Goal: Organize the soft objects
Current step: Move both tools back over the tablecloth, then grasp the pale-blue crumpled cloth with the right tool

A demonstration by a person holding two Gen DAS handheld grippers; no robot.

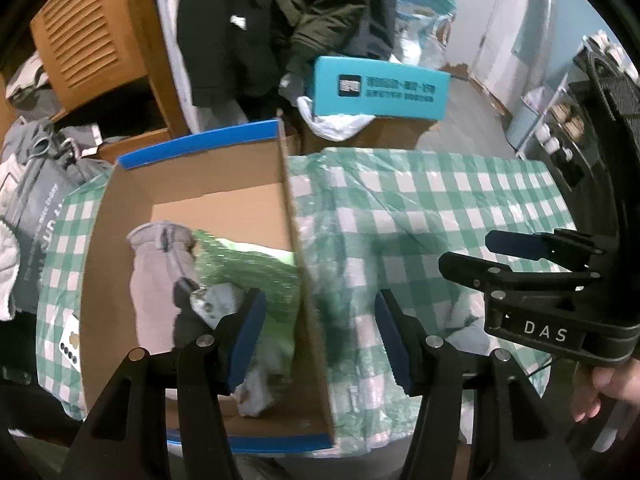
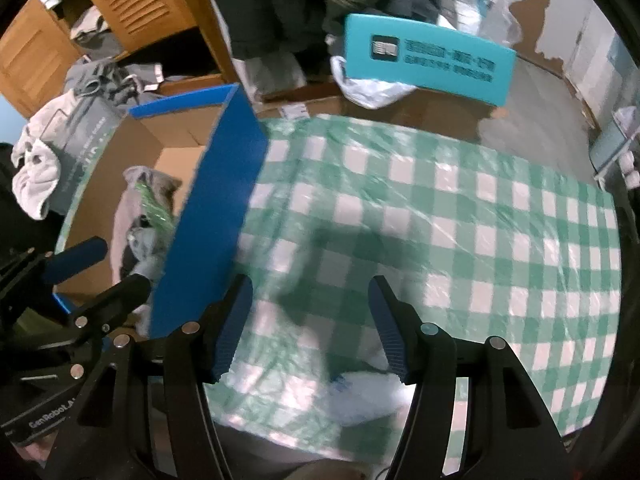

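Observation:
A cardboard box (image 1: 192, 184) with blue outer walls (image 2: 216, 216) stands at the left of a table with a green checked cloth (image 2: 440, 216). Inside it lie a grey cloth (image 1: 156, 280), a green patterned soft item (image 1: 256, 276) and a pale blue-grey item (image 1: 256, 392). My left gripper (image 1: 320, 340) is open and empty, straddling the box's right wall. My right gripper (image 2: 310, 328) is open and empty above a white soft item (image 2: 360, 396) on the cloth near the front edge. That item also shows in the left wrist view (image 1: 464, 324).
A turquoise box (image 2: 424, 60) rests on a cardboard carton behind the table, with a white plastic bag (image 2: 372, 88) beside it. Dark coats (image 1: 280, 20) hang behind. A wooden louvred cabinet (image 1: 88, 36) and piled clothes (image 2: 36, 168) are at the left. Shelves (image 1: 560, 128) stand at the right.

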